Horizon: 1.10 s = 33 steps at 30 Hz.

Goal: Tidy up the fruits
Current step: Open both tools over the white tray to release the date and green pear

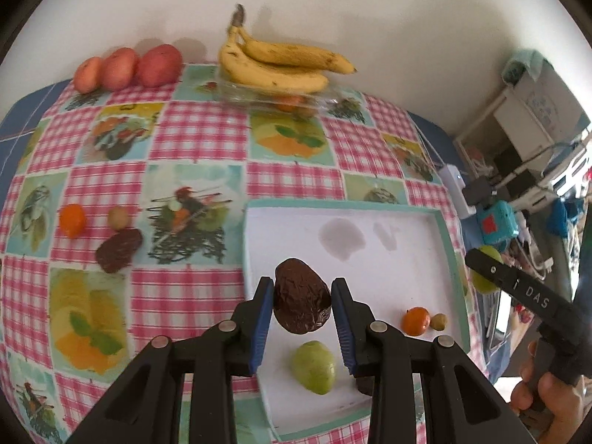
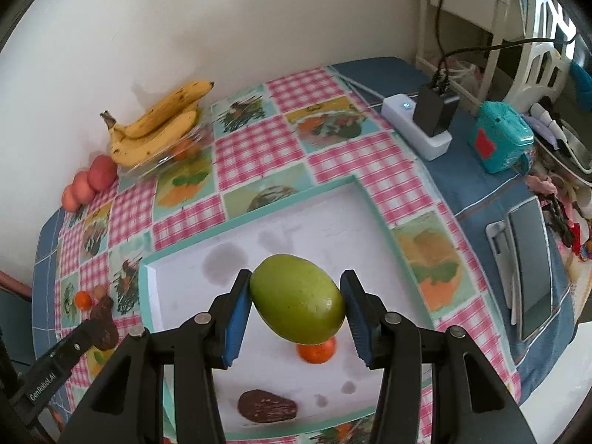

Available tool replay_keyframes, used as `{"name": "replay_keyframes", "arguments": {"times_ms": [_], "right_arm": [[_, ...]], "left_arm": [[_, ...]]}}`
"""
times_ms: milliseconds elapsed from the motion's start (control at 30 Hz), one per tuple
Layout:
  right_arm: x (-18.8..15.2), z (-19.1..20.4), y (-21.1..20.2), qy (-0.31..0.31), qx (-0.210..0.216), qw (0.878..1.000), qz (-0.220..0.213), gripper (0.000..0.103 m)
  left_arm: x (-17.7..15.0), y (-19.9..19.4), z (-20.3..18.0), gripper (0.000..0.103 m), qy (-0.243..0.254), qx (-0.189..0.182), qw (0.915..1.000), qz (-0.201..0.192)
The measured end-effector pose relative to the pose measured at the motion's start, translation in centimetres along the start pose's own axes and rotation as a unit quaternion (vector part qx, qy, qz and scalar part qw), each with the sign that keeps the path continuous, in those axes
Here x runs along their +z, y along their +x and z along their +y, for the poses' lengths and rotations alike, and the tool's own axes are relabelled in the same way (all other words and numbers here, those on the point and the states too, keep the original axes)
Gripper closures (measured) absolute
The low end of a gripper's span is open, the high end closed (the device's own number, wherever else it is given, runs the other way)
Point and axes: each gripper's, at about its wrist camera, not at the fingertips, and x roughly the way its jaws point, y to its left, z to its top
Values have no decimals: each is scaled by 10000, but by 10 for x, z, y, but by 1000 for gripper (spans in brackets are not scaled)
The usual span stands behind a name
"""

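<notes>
My left gripper [image 1: 301, 283] is shut on a dark brown avocado [image 1: 301, 301], held above the white tray [image 1: 388, 218]. My right gripper [image 2: 296, 275] is shut on a green mango [image 2: 298, 299] over the same tray [image 2: 333, 203]. On the tray floor lie a green fruit [image 1: 313, 366], a small orange [image 1: 416, 320], a little olive-coloured fruit [image 1: 439, 321] and another dark avocado [image 2: 266, 405]. Left of the tray, on the cloth, rest an orange [image 1: 73, 220], a small round fruit [image 1: 118, 217] and a dark avocado [image 1: 119, 249].
Bananas [image 1: 281, 63] lie over a clear dish by the wall, with three red apples [image 1: 129, 68] to their left. A white power strip [image 2: 418, 125], a teal box [image 2: 499, 140] and a phone [image 2: 529, 266] sit on the blue cloth right of the tray.
</notes>
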Motion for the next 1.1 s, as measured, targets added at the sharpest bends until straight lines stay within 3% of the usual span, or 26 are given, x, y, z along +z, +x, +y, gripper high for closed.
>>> {"name": "replay_keyframes", "arguments": {"times_ms": [233, 367, 533, 1100], "right_arm": [[2, -10, 18, -19, 8, 10000, 15, 53], [-7, -19, 57, -58, -103, 9991, 403, 53], [-13, -31, 80, 71, -247, 9979, 595, 53], [-18, -36, 93, 56, -384, 9959, 811, 53]], "left_arm": [[-9, 37, -19, 69, 298, 125, 9992, 250], [-13, 56, -24, 69, 398, 175, 9983, 387], [-18, 75, -25, 69, 396, 221, 9973, 585], [-18, 78, -24, 69, 419, 233, 9970, 613]]}}
